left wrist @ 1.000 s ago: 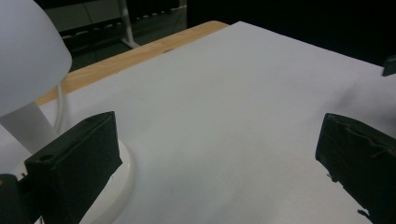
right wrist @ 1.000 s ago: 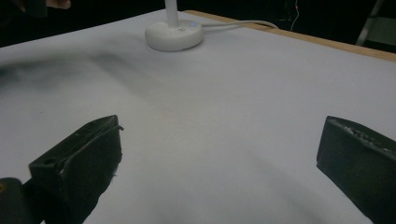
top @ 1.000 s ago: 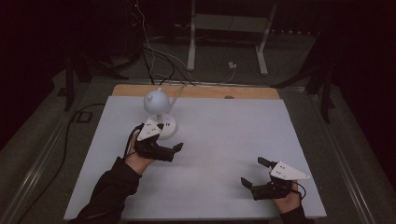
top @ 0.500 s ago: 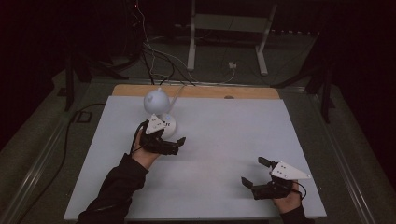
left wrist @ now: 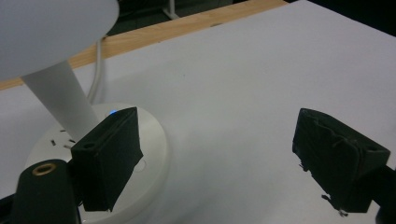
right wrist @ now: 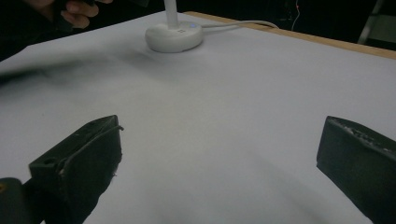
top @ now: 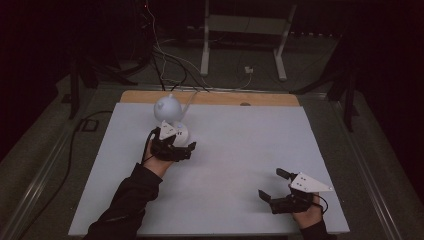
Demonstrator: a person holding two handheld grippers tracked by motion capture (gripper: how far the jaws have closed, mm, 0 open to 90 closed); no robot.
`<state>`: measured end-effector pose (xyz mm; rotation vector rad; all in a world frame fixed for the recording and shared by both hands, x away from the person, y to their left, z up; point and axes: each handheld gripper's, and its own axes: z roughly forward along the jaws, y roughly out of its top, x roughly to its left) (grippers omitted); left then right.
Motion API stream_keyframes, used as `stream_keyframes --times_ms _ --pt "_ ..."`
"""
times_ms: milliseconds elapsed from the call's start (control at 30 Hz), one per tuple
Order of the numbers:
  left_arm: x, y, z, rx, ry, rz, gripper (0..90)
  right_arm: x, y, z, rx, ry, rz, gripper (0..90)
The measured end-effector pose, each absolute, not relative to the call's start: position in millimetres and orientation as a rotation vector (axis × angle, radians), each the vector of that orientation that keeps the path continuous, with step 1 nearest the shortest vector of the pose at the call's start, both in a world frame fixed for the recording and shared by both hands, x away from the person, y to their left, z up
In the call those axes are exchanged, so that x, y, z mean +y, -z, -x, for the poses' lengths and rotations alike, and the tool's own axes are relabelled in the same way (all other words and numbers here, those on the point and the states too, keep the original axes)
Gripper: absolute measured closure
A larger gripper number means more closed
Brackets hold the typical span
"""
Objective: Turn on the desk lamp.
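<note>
Near the table's far left stands a small white desk lamp (top: 170, 117): round base, thin stem, globe head, likely light, rigid, smooth; best taken by the stem. Beside its base, the left gripper (top: 176, 149), jaws just narrowing, grips nothing. The right gripper (top: 272, 187) rests open, well apart.

Left tongs (top: 181, 148) — nearer lamp base (top: 181, 133), narrower

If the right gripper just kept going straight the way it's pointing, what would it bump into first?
Probably the white lamp base. The right gripper has open jaws aimed across bare white table, and the base sits ahead, slightly to one side, so it might just miss.
</note>
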<state>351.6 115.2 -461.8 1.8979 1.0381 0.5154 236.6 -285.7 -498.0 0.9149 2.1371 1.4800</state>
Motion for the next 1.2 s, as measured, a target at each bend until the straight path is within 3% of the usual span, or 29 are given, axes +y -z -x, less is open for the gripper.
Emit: stream_keyframes --times_ms 467,600,1200 --pt "111.8 471.0 -353.9 1.172 -0.688 -1.852 42.3 -286.1 498.3 -236.4 2.138 -1.483 -0.922 0.0" --pt "111.7 474.0 -354.9 1.177 -0.694 -1.839 55.8 -285.2 498.4 -236.6 2.14 -1.484 -0.919 0.0" --pt "111.0 491.3 -366.2 1.212 -0.703 -1.898 88.4 -286.2 498.6 -236.4 2.142 -1.484 -0.919 0.0"
